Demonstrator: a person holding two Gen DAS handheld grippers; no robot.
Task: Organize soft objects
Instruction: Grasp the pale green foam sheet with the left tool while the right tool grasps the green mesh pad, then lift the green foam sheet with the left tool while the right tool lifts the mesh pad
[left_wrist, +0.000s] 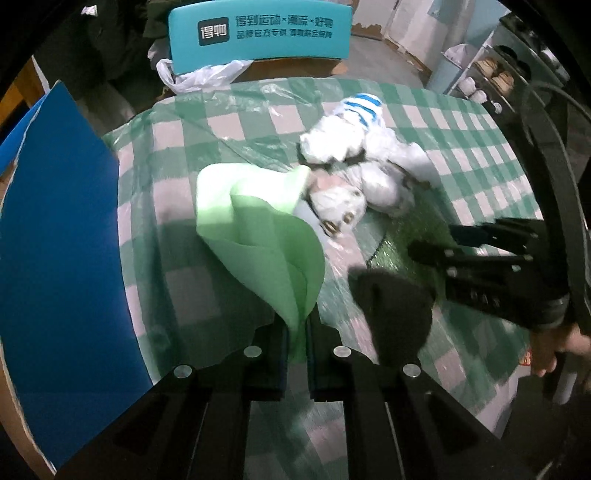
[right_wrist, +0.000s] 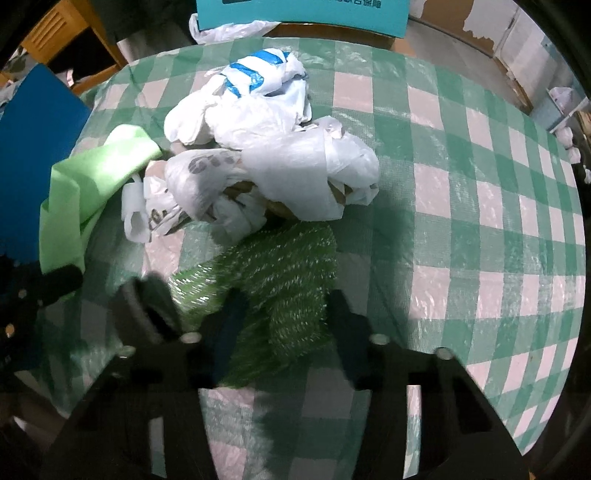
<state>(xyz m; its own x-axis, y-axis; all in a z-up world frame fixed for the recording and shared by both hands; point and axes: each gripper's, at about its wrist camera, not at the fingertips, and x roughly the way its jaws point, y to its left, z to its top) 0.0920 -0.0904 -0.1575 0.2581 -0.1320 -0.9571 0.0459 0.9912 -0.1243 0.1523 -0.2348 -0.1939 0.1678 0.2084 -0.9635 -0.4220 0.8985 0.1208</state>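
- Nearest the left wrist camera, the left gripper (left_wrist: 296, 332) is seen with its jaws clenched on a corner of the light green cloth (left_wrist: 258, 236), which is lifted and hangs folded above the tabletop (right_wrist: 480, 184).
- Green-and-white checked plastic sheeting is spread over the tabletop, and a blue board (left_wrist: 62, 240) stands at its left edge.
- White plastic bags (right_wrist: 273, 155) are piled in a crumpled heap near the middle, one marked with blue stripes.
- Around the glittery green scrubbing cloth (right_wrist: 280, 280), the right gripper (right_wrist: 284, 317) is held low, jaws released and spread to either side.
- Blurred beside that gripper, a black object (left_wrist: 391, 306) is seen.
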